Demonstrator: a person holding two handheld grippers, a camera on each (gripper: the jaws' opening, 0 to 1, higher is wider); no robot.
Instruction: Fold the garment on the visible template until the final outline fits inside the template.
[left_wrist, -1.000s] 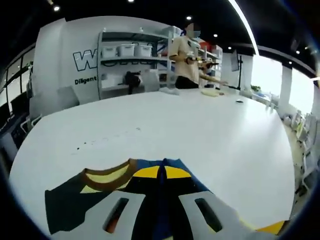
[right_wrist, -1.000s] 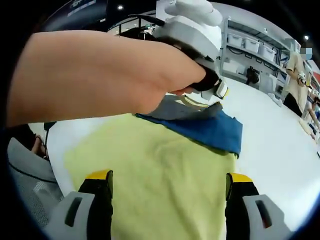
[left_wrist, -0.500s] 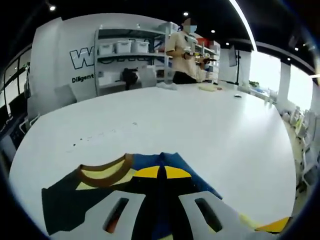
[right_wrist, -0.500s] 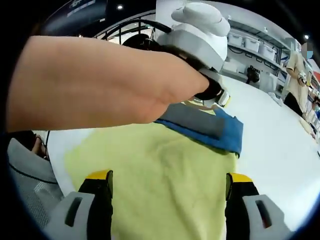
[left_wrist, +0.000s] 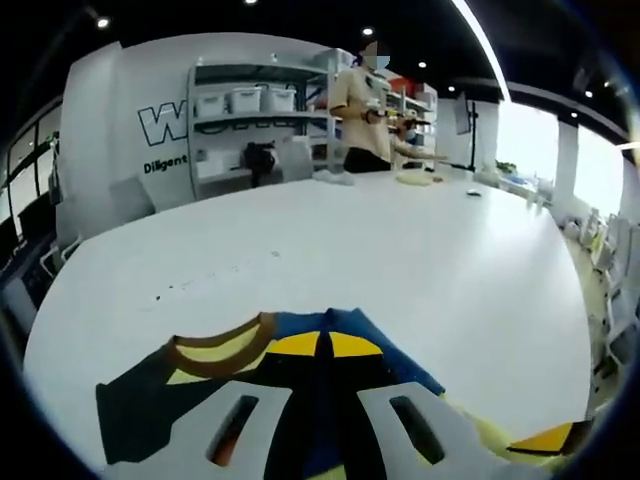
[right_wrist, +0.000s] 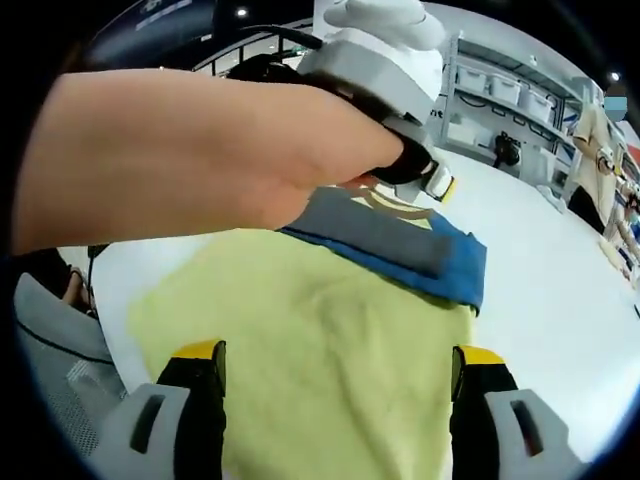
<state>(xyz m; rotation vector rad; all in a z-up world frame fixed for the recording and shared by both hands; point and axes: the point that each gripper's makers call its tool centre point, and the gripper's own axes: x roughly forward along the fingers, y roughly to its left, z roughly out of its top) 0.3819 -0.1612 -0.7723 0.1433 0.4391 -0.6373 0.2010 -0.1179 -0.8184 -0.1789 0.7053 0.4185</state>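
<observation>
The garment (right_wrist: 330, 340) lies on the white table (left_wrist: 400, 260): a wide pale yellow body with a blue and grey part (right_wrist: 400, 245) folded over its far end. In the left gripper view its brown collar (left_wrist: 215, 350), dark grey sleeve (left_wrist: 135, 400) and blue cloth (left_wrist: 395, 360) sit right under the jaws. My left gripper (left_wrist: 320, 345) is shut on that blue edge, yellow tips pressed together. It also appears as the left gripper (right_wrist: 425, 175) held in a person's hand (right_wrist: 220, 160). My right gripper (right_wrist: 335, 395) hangs open over the yellow cloth, jaws wide apart.
A person (left_wrist: 365, 115) stands at the far end of the long table beside shelves with bins (left_wrist: 250, 105). A grey chair (right_wrist: 50, 360) is close to the table's near edge. The right gripper's yellow tip (left_wrist: 545, 437) pokes in low on the right.
The left gripper dipped toward the folded blue edge, then drew back a little with the cloth still in it. The right gripper has stayed open over the yellow cloth.
</observation>
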